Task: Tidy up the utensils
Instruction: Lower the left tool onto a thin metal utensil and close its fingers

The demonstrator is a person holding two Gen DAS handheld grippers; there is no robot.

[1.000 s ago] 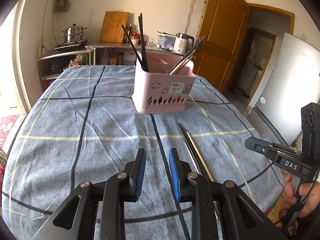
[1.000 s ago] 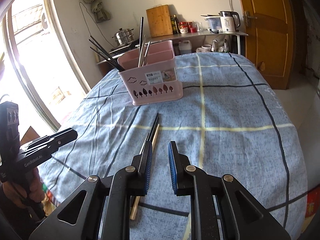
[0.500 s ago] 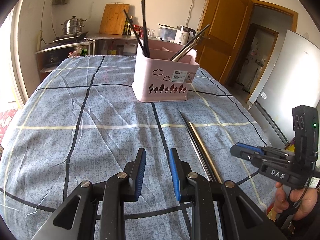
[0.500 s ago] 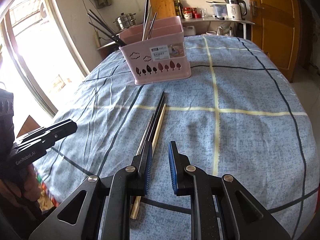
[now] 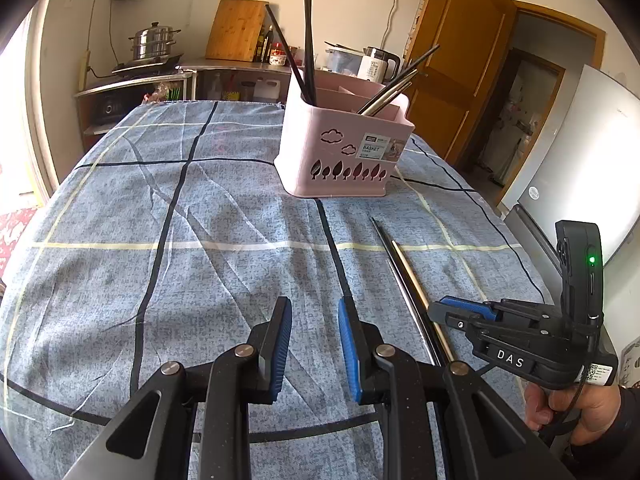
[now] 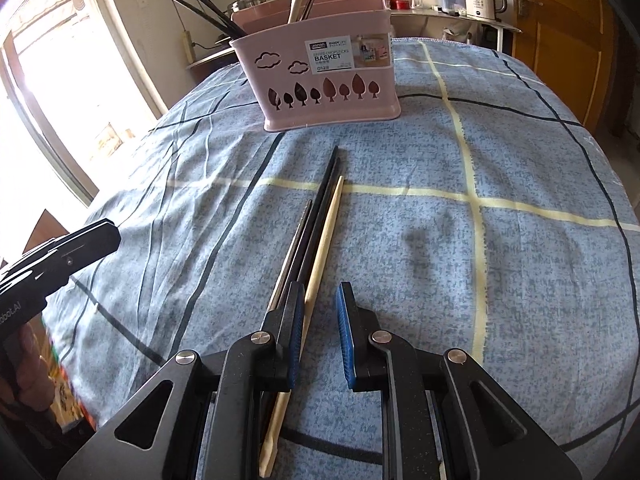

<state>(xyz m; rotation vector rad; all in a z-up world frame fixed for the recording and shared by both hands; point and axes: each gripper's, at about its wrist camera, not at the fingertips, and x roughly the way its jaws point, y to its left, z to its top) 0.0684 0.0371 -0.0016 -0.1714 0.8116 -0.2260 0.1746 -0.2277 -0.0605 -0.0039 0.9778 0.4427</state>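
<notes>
A pink chopstick basket [image 5: 346, 148] [image 6: 324, 80] stands upright on the blue checked tablecloth with black and metal chopsticks sticking out. Several loose chopsticks lie side by side in front of it: a black one [image 6: 320, 208], a pale wooden one [image 6: 320, 264] [image 5: 416, 284] and a metal one [image 6: 292, 252]. My right gripper [image 6: 318, 304] is open and empty, low over the near part of the wooden chopstick; it also shows in the left wrist view [image 5: 460, 308]. My left gripper [image 5: 315, 320] is open and empty over bare cloth left of the chopsticks.
The table's right edge [image 5: 532, 276] drops off beside a grey fridge [image 5: 580, 168]. A counter with a pot, a wooden board and a kettle [image 5: 376, 66] stands behind the table. A window is at the left [image 6: 52, 80]. A wooden door is at the back right [image 5: 452, 64].
Both grippers have moved forward toward the basket and lower. The right gripper now hangs over the loose chopsticks. Both stay open.
</notes>
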